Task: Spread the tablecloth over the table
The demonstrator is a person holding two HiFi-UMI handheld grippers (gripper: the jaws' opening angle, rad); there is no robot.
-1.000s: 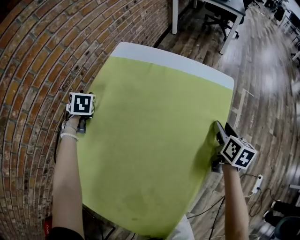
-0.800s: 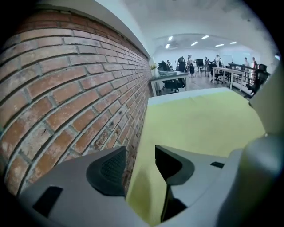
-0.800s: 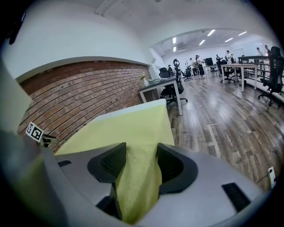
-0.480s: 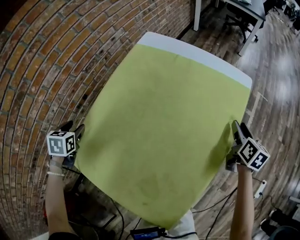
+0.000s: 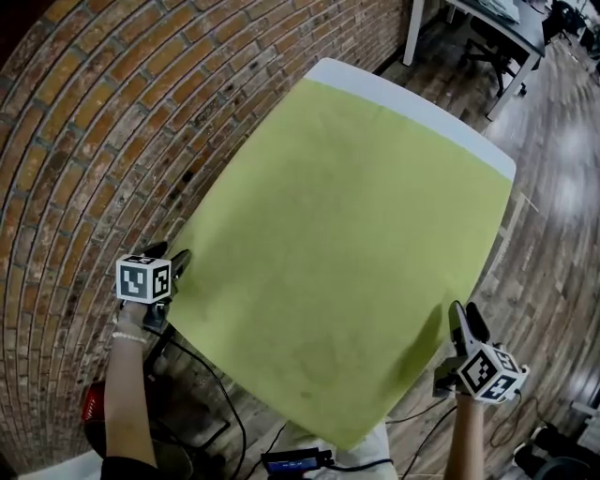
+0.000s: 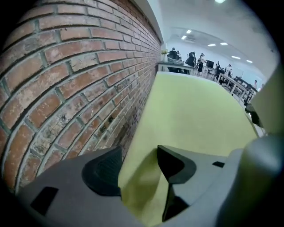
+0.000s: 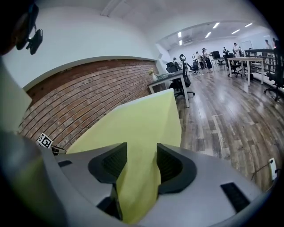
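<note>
A yellow-green tablecloth (image 5: 347,216) lies flat over a white table (image 5: 412,103), whose top shows as a bare strip at the far end. My left gripper (image 5: 176,267) is at the cloth's left edge near the near-left corner. Its jaws have just been opening and stand wide, with the hanging cloth edge (image 6: 195,111) loose between the pads of the left gripper (image 6: 137,170). My right gripper (image 5: 466,323) sits at the right edge near the near-right corner. Its jaws have just been closing a little, and the right gripper (image 7: 137,166) straddles the cloth edge (image 7: 142,119) without pinching it.
A brick wall (image 5: 84,141) runs close along the table's left side. Wooden floor (image 5: 553,244) lies to the right, with desks and chairs (image 5: 487,28) beyond the far end. Cables (image 5: 216,412) and a red object (image 5: 91,408) lie on the floor by the near-left corner.
Both grippers have slid along the cloth's side edges toward me, the left one from mid-edge to the near-left corner. The head view has swung, so the table sits higher in the picture.
</note>
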